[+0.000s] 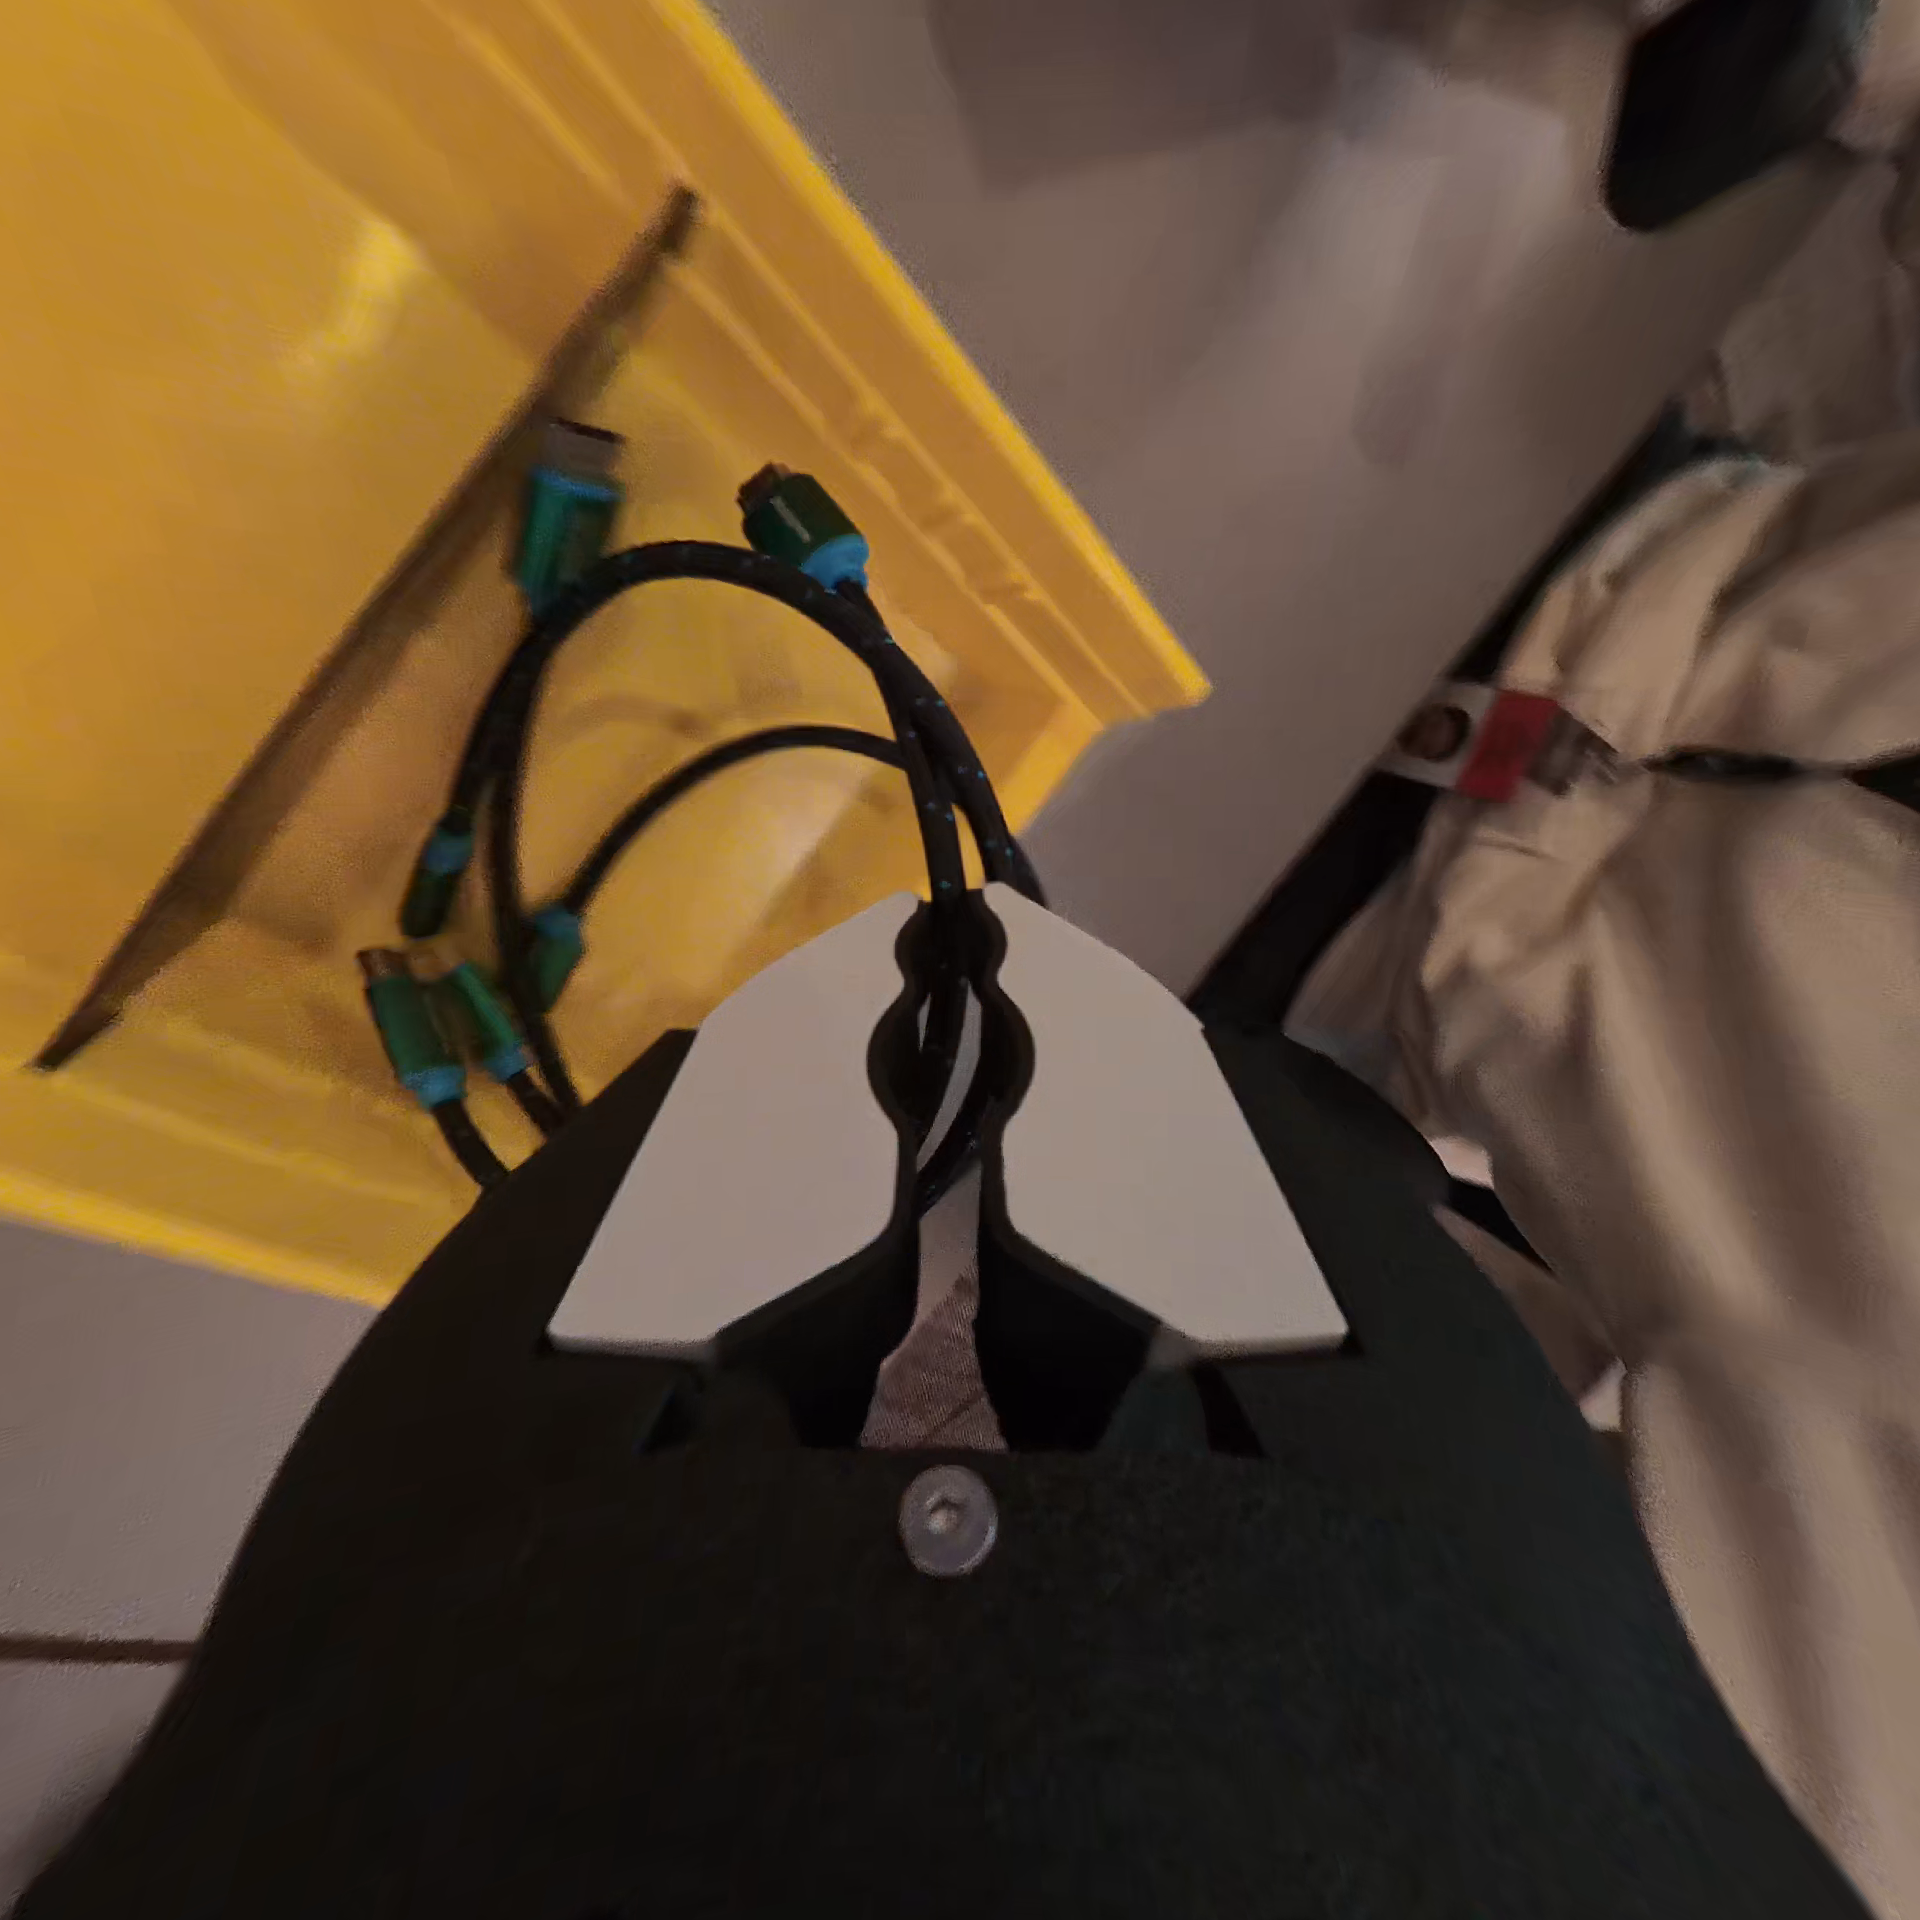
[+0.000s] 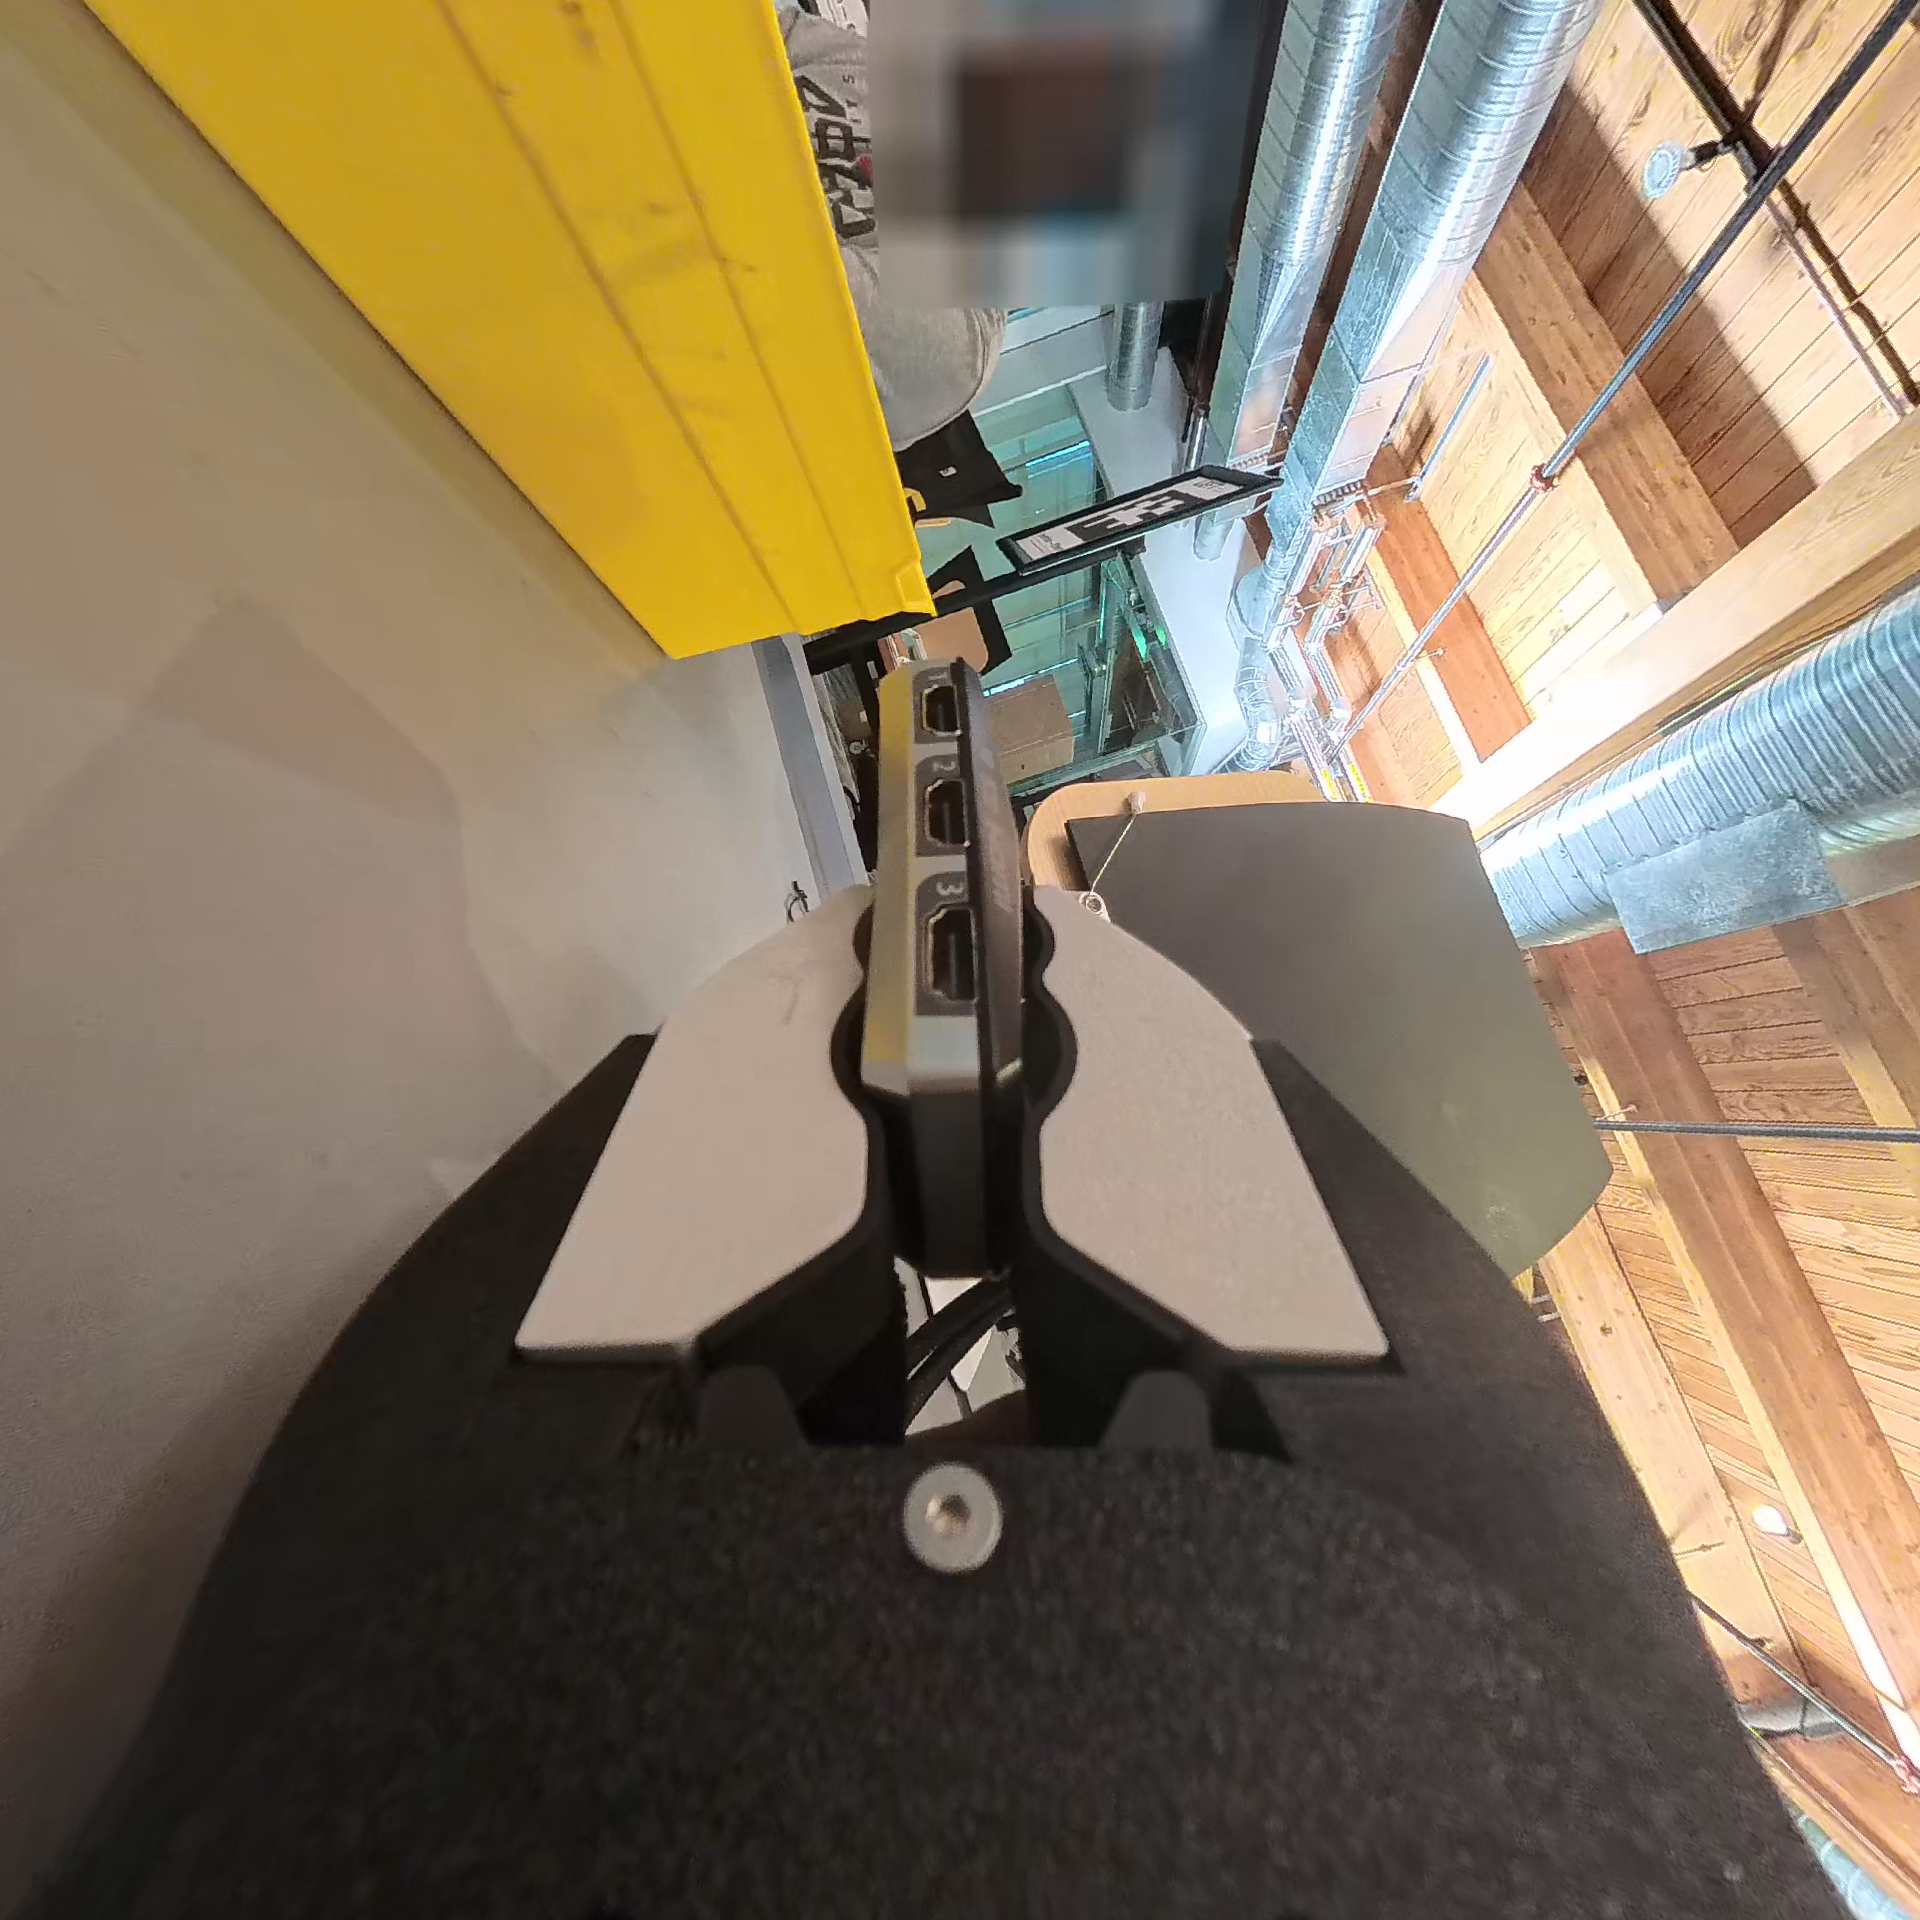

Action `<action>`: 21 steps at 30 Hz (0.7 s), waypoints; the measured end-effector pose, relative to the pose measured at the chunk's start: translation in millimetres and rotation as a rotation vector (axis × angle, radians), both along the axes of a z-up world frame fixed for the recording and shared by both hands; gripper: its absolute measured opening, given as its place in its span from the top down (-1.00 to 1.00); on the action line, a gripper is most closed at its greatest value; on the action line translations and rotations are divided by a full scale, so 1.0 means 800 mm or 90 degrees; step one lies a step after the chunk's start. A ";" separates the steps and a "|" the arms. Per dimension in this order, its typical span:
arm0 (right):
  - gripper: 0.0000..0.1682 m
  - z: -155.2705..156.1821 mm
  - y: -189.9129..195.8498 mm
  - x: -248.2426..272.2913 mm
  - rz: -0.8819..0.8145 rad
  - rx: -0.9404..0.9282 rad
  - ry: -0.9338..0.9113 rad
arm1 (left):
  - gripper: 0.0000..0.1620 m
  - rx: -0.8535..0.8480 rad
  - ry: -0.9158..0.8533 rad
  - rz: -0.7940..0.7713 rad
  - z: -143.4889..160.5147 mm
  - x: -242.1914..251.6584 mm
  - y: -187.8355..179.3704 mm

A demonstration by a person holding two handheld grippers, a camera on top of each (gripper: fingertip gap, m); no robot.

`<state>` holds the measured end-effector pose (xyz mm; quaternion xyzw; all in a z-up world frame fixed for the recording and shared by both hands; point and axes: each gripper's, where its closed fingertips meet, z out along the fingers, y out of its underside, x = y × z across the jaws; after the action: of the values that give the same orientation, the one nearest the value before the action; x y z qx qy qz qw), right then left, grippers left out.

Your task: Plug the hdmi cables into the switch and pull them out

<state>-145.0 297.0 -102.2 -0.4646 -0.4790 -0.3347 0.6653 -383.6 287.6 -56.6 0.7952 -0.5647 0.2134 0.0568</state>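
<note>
Left wrist view, blurred by motion: a yellow bin fills the upper left, resting on a pale desk. Black braided cables with green-and-blue plugs hang in a loose bundle in front of the bin's open interior; at least five plugs show, two high near the bin's middle and the rest low at the left. The left claw is clamped on the cables, its white fingers nearly meeting, with the strands running through the notches between them. At the right, a person's pale garment and a badge on a strap are in view. Right wrist view: the bin's outer wall crosses the upper left above the desk. The right claw is clamped on the switch, a slim silver-and-black box held edge-on between the fingers, extending forward past the tips. Three ports run along its visible face, all unoccupied. Behind it stand a dark panel, then metal ducts and wooden ceiling boards at the right.
</note>
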 end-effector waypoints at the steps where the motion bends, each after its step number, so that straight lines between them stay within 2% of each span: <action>1: 0.73 0.000 0.000 0.000 0.000 0.000 0.000 | 0.93 -0.005 -0.001 -0.008 0.004 0.002 -0.003; 4: 0.73 0.000 0.000 0.000 0.001 0.000 -0.001 | 0.93 0.059 -0.040 0.033 0.034 0.006 0.027; 5: 0.73 0.000 0.000 0.000 0.001 0.000 -0.001 | 0.93 0.078 -0.028 0.037 0.032 0.003 0.036; 7: 0.73 0.000 0.000 0.000 0.001 0.000 -0.001 | 0.93 0.090 0.072 0.027 0.005 -0.017 0.041; 8: 0.73 0.000 -0.001 0.000 0.002 0.000 -0.001 | 0.93 0.114 0.099 0.031 0.004 -0.020 0.049; 12: 0.73 0.000 0.000 0.000 0.004 -0.002 0.001 | 0.94 0.280 0.102 0.025 0.039 -0.010 0.084; 16: 0.73 0.000 0.000 0.000 0.004 -0.002 0.001 | 0.94 0.353 0.204 -0.041 0.004 -0.019 0.076; 19: 0.73 -0.001 0.001 -0.001 0.004 -0.003 -0.001 | 0.96 0.443 0.269 -0.037 -0.006 -0.031 0.090; 21: 0.73 -0.002 0.001 -0.001 0.003 -0.002 -0.008 | 1.00 0.447 0.274 -0.026 -0.015 -0.031 0.087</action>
<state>-146.2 297.5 -103.7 -0.4625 -0.4845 -0.3354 0.6625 -408.6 357.4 -68.7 0.7812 -0.5944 -0.1643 -0.0967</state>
